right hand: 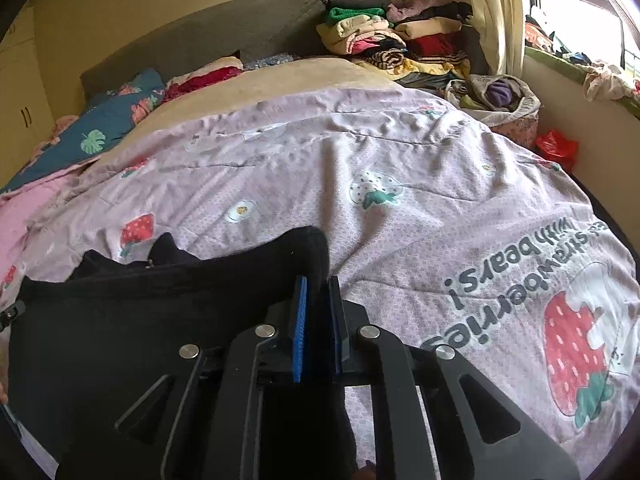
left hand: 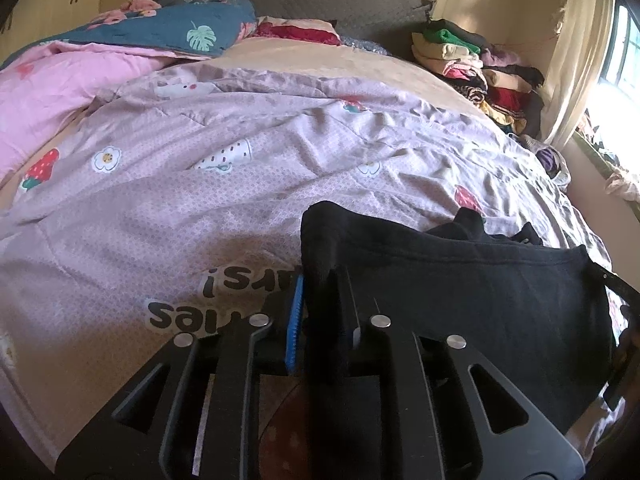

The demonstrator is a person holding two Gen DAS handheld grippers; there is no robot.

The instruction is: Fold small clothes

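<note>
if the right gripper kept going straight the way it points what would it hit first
The black garment already pinched in the right gripper; past its edge, most likely the pink strawberry quilt, though depth is unclear.

The right gripper pinches a black cotton garment between its jaws above the strawberry-print lilac bedspread.

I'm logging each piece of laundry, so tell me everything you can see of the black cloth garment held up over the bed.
The black cloth garment is soft, matte knit fabric, small, plain. It hangs stretched between the left gripper and right gripper, each pinching an upper corner, sagging between them. Its far side rests bunched on the pink strawberry-print quilt.
</note>
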